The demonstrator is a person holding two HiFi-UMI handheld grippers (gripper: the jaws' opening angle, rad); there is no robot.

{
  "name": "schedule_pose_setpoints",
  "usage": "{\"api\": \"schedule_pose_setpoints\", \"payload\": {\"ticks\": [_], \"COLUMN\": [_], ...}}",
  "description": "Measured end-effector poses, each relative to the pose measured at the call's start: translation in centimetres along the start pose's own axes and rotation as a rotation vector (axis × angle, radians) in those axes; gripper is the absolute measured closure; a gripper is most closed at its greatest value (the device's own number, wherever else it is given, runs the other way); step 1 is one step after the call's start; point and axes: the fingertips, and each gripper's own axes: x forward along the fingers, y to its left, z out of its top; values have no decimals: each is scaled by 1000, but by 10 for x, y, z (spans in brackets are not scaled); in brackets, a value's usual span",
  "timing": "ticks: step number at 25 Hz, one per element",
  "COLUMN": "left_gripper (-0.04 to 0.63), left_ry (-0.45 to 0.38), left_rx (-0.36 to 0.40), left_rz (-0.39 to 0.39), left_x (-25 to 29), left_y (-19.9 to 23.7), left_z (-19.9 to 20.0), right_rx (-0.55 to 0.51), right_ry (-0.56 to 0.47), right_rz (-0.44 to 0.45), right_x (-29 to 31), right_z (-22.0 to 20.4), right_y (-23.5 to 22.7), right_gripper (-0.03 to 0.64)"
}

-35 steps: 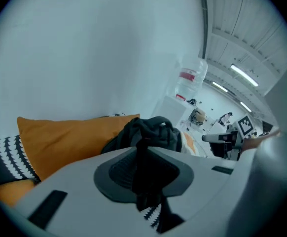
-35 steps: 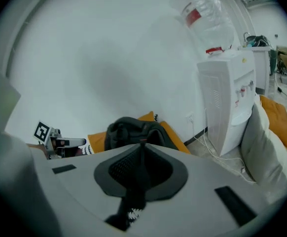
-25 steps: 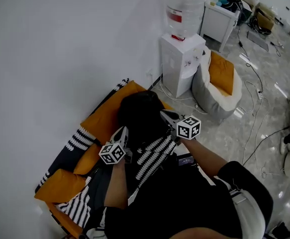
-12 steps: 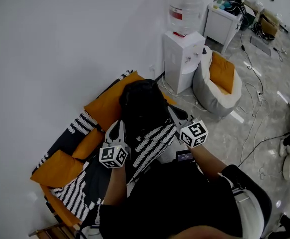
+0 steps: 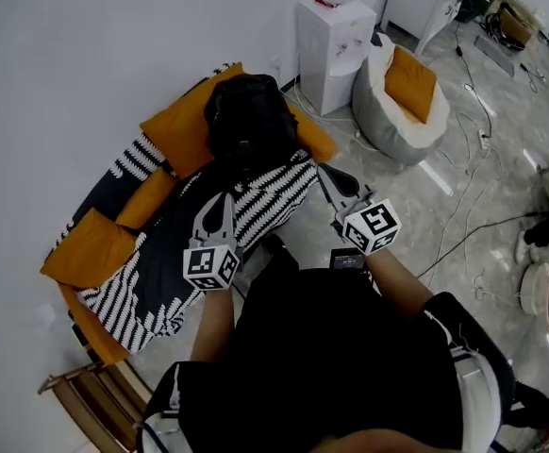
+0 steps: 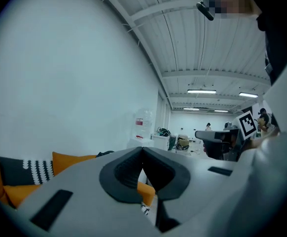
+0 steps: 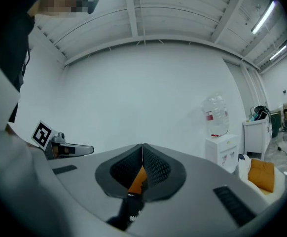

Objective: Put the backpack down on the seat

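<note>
Black backpack (image 5: 248, 119) sits upright on the sofa seat (image 5: 260, 206), leaning against an orange back cushion (image 5: 175, 128), on striped black-white throw.

No legible txt anywhere. Red label (image 7: 210, 116) on water bottle (image 7: 215, 113): too small & blurred to read, same in left gripper view. Black/white square markers on cube (image 5: 208, 267) of left gripper (image 5: 220, 198) & cube (image 5: 374, 226) of right gripper (image 5: 325, 170): code patterns only, no letters or nos. No brand or sign readable on dispenser (image 5: 333, 41), cushions or walls.
</note>
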Motion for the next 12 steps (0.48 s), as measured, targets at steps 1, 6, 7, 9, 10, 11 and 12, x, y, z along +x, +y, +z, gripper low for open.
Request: {"api": "schedule_pose_setpoints", "payload": {"ticks": [1,6,7,9,10,11,12], "left_gripper": [580,579,580,580,580,580,580], "left_ry": [4,-17,-17,-10,-8,-7,-10], "left_rx": [-11,-29,-39,-48,-41,-33,-24], "left_rz": [5,-11,-20,-27,-26,-25,-29], "left_x": [-12,-67,-75,-93,-101,-109,-115], "left_y": [-11,-62,-71,-86,-93,-99,-105], "left_z": [-7,-24,-24,-22,-20,-18,-15], "right_rx": [7,64,67,68,68,68,70], "right_ry": [4,23,28,38,40,41,39], "right_rz": [-14,-37,-39,-36,-31,-25,-20], "right_x": [-18,-93,-103,-122,-130,-137,-144], "right_z": [-4,-25,-27,-27,-27,-27,-27], "right_y": [2,16,20,32,38,44,50], "right_gripper": [584,584,584,584,584,584,584]}}
